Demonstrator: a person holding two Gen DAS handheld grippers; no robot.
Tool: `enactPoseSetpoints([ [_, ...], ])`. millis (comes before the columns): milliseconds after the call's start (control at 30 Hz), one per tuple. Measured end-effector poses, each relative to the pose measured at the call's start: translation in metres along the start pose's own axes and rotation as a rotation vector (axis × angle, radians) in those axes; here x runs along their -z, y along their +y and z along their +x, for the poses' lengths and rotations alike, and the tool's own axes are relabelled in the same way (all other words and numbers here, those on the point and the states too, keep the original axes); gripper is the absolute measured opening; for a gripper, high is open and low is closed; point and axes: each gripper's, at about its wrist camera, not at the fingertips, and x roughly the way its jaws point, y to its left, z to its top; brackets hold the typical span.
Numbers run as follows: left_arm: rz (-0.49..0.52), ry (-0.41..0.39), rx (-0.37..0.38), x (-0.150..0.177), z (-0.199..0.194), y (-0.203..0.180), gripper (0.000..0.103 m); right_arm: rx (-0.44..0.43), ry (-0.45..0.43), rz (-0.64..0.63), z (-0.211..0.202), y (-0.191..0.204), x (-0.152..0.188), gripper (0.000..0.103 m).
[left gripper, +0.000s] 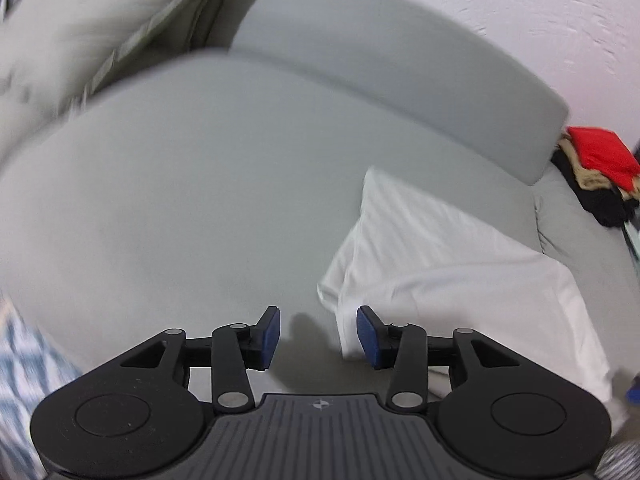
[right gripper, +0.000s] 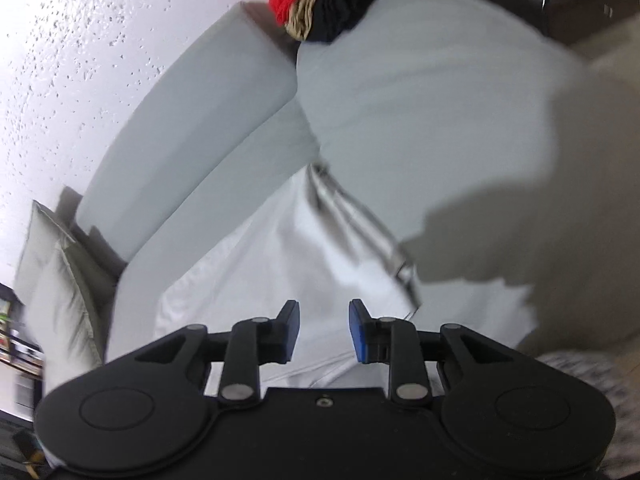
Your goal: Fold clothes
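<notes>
White cloth [left gripper: 460, 264] lies spread on the gray sofa [left gripper: 180, 200], on the seat near the back cushion [left gripper: 400, 76]. I see it in both views. My left gripper [left gripper: 318, 336] hangs above the seat, right beside the near corner of the cloth. Its blue pads [left gripper: 271, 334] are wide apart and hold nothing. My right gripper [right gripper: 324, 330] hangs over the white cloth [right gripper: 280, 264]. Its pads [right gripper: 357, 330] are apart too, with nothing between them. A pile of clothes [left gripper: 596, 172], red, tan and black, sits at the far end of the sofa, well apart from the white cloth. A pale pillow [right gripper: 60, 280] leans at the other end. The white wall [right gripper: 80, 40] is behind the sofa.
</notes>
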Motion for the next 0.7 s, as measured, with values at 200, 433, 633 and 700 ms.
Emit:
enactPoseSetpoints([
  [200, -0.235, 0.099, 0.115, -0.004, 0.023, 0.021, 0.042, -0.052, -0.004, 0.042, 0.009, -0.005, 0.013, 0.027],
  [433, -0.387, 0.17, 0.219, -0.005, 0.04, 0.033, 0.041, -0.072, -0.075, 0.135, 0.002, -0.027, 0.007, 0.028],
  [633, -0.345, 0.182, 0.215, -0.003, 0.037, 0.03, 0.039, 0.011, -0.038, 0.151, 0.016, -0.042, 0.0, 0.034],
  [700, -0.331, 0.186, 0.214, -0.002, 0.036, 0.029, 0.036, 0.05, -0.052, 0.124, 0.019, -0.04, -0.001, 0.034],
])
